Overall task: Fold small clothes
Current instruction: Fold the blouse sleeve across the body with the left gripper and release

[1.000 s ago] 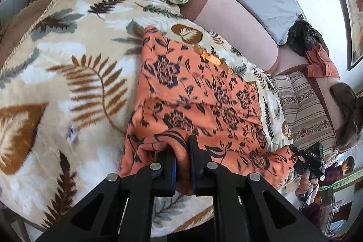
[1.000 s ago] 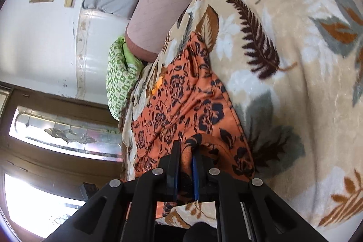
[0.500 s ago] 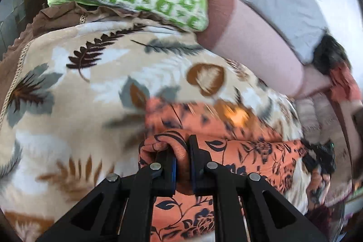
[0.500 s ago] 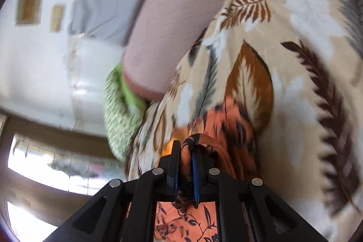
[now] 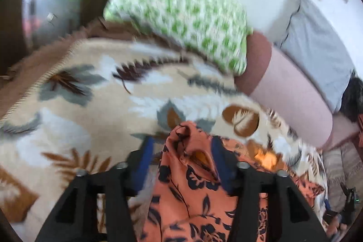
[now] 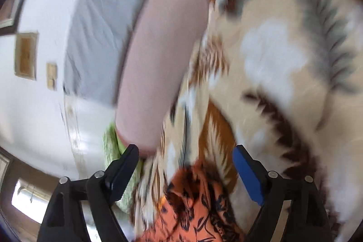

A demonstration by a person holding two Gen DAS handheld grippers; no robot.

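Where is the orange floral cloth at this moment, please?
The orange cloth lies on the leaf-print blanket, low in both wrist views, between the open left gripper fingers and just below the open right gripper, in front of the pink bolster.

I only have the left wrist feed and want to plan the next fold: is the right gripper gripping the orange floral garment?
Observer: No. The right gripper is open, its jaws spread wide with nothing pinched.
Operator: Where is the cloth relative to it?
Observer: The orange floral garment lies low between the fingers, bunched on the leaf-print blanket. As far as the blur allows, it touches neither pad.
Operator: What lies ahead of that gripper?
Observer: The pink bolster is straight ahead, along the blanket's left edge in that view.
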